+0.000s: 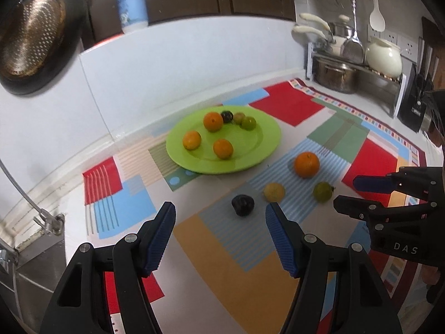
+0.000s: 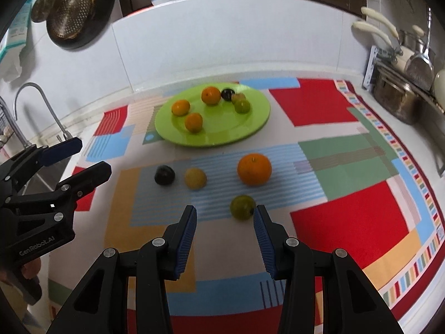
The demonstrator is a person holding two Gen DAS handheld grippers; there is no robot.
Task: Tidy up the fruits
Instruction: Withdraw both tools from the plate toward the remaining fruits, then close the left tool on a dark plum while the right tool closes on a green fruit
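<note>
Your right hand-held gripper (image 2: 225,222) is spread wide and grasps nothing; the green fruit (image 2: 242,206) sits just ahead between its fingertips, at the right pad. Your left hand-held gripper (image 1: 220,217) is likewise released and empty, with the dark fruit (image 1: 242,204) just ahead of its gap and the yellow fruit (image 1: 274,191) near its right finger. Beyond both, the large orange (image 2: 254,169) lies on the desk's patterned cloth (image 2: 347,217), and farther off the green plate (image 2: 250,128) carries six fruits.

Both wrist views look forward and down over the table (image 1: 194,250) toward the back wall; the left sits leftward, the right rightward; both share the green plate (image 1: 258,150) (image 2: 250,128) and loose fruit, each near
</note>
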